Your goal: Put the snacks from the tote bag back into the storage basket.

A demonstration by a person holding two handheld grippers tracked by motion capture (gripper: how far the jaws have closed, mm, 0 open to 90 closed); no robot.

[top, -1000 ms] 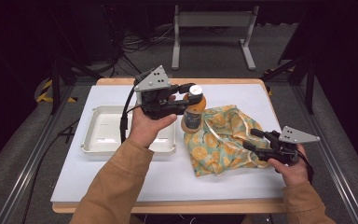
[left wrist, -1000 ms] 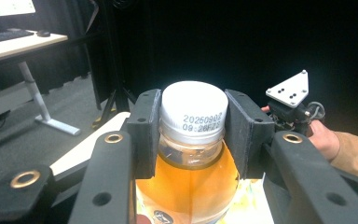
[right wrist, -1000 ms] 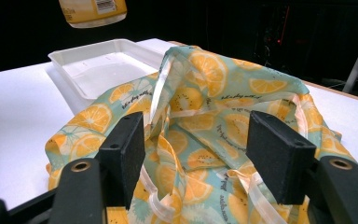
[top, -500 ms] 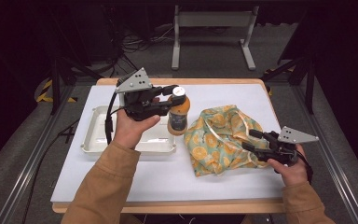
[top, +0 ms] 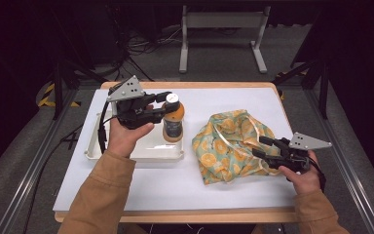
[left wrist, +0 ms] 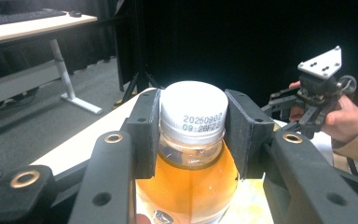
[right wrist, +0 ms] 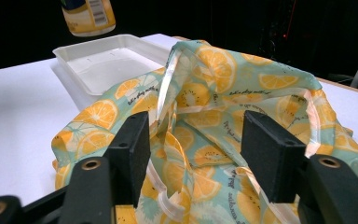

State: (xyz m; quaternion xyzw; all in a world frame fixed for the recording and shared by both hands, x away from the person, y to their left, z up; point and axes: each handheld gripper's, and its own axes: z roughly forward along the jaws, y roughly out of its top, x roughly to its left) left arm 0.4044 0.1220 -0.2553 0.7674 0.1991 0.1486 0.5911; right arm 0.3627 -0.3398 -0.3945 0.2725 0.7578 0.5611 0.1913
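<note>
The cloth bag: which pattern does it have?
Orange slices on pale green, clearest in the right gripper view: bag.

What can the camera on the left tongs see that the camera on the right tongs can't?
Left gripper view: a white cap with printed numbers, squeezed between the left tongs, plus the other hand and a desk far behind. Right gripper view: the orange-print bag lying between the right tongs, which have just been closing but are not visibly pinching it, and the white tray. Both: the bottle of orange drink and the white table.
</note>
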